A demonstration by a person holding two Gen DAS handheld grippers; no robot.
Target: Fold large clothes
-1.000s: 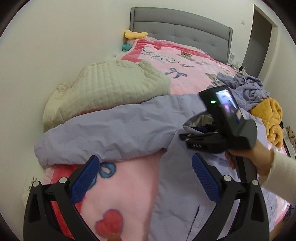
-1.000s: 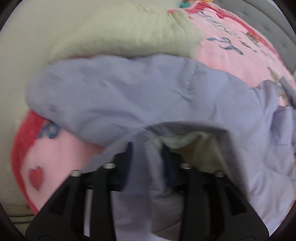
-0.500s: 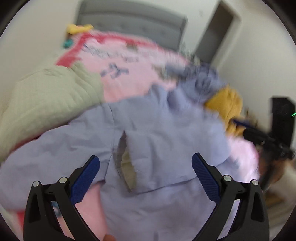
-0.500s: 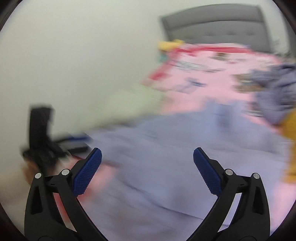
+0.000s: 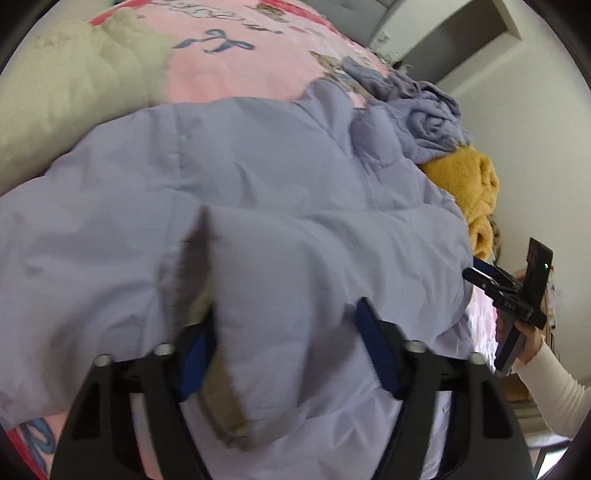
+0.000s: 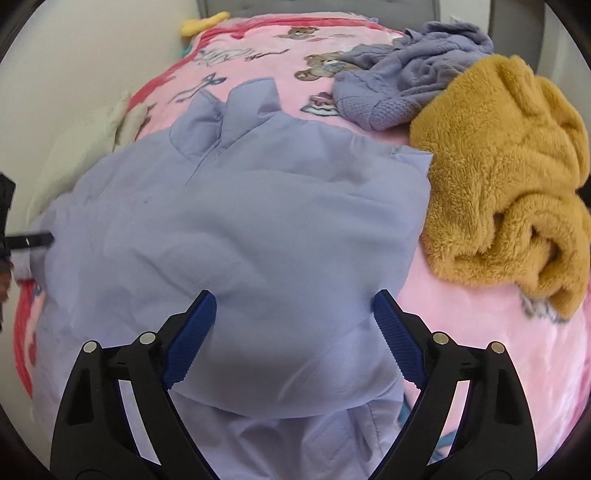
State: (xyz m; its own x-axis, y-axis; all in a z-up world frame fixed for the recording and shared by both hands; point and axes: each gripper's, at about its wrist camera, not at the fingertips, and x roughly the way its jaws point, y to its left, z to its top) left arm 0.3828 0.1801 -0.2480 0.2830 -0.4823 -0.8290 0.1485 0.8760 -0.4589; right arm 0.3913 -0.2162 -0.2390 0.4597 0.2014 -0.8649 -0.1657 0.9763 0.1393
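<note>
Lilac padded jacket [image 5: 280,206] spread on pink blanket [image 5: 236,70], left gripper [image 5: 284,354] jaws just closing around its near fold, mustard fleece [image 5: 469,188] far right

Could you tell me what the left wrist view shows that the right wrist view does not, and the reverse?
Only the left wrist view shows the jacket's open front edge with its pale lining and the sleeved hand holding the right gripper. It also shows the left gripper, its jaws having just been closing around a fold of the jacket.

Only the right wrist view shows the yellow plush toy by the headboard and the right gripper's jaws standing open above the jacket.

Both show the lavender jacket, the purple knit sweater, the mustard fleece and the pink blanket.
</note>
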